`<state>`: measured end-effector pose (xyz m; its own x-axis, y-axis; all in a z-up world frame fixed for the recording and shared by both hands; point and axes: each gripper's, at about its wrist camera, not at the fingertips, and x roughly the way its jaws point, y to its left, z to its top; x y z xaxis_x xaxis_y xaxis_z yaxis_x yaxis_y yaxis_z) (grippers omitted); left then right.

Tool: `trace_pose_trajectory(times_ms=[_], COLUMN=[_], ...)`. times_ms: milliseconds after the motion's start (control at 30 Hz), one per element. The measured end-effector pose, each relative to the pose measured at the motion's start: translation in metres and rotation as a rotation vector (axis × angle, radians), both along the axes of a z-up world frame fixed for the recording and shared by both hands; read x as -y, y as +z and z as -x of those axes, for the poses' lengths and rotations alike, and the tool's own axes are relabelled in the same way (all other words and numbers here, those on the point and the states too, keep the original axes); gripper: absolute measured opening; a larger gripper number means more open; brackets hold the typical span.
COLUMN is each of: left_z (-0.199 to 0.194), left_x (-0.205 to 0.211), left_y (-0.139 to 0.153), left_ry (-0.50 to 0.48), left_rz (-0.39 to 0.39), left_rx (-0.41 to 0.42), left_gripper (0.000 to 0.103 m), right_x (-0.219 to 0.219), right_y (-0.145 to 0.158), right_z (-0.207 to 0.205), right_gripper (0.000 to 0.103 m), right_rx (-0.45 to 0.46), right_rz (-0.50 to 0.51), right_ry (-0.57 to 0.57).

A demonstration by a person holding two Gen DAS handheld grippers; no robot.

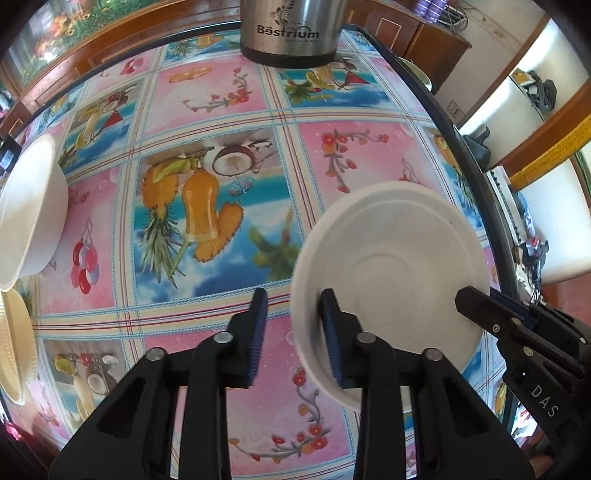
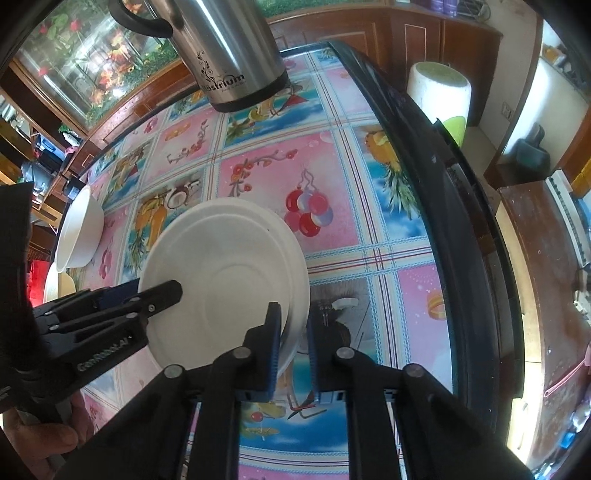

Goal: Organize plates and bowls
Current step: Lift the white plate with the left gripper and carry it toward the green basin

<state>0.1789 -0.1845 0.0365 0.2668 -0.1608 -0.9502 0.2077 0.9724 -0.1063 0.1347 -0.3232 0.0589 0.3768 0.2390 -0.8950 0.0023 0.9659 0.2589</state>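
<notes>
A white plate [image 1: 395,273] is held tilted above the patterned table; it also shows in the right wrist view [image 2: 225,280]. My left gripper [image 1: 293,332] is open, with the plate's left rim between its fingers. My right gripper [image 2: 293,350] is shut on the plate's right rim, and it shows in the left wrist view [image 1: 491,310]. The left gripper shows in the right wrist view [image 2: 155,295]. A white bowl [image 1: 29,214] lies on its side at the table's left edge, also in the right wrist view [image 2: 79,229]. A cream plate [image 1: 14,347] sits below it.
A steel Bestrium kettle [image 1: 291,29] stands at the far side of the table [image 1: 221,103], also in the right wrist view [image 2: 229,55]. The table's dark right edge [image 2: 443,206] runs beside a white stool [image 2: 439,92]. Wooden cabinets stand behind.
</notes>
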Motion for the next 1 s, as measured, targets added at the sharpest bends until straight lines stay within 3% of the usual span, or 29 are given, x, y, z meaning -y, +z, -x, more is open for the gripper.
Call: trace_pose_trajectory(times_ms=[67, 467, 1000], left_z=[0.0, 0.018, 0.071], left_x=[0.001, -0.016, -0.093], left_y=[-0.002, 0.005, 0.019], left_ry=[-0.008, -0.005, 0.078], left_rz=[0.006, 0.017, -0.001], left_rx=[-0.015, -0.013, 0.005], left_gripper=[0.018, 0.017, 0.017], right_x=[-0.002, -0.012, -0.08], right_y=[0.0, 0.0, 0.007], right_z=[0.0, 0.01, 0.039], right_gripper=[0.011, 0.011, 0.011], right_rx=[0.0, -0.018, -0.037], right_rz=[0.007, -0.029, -0.044], right_ry=[0.006, 0.016, 0.118])
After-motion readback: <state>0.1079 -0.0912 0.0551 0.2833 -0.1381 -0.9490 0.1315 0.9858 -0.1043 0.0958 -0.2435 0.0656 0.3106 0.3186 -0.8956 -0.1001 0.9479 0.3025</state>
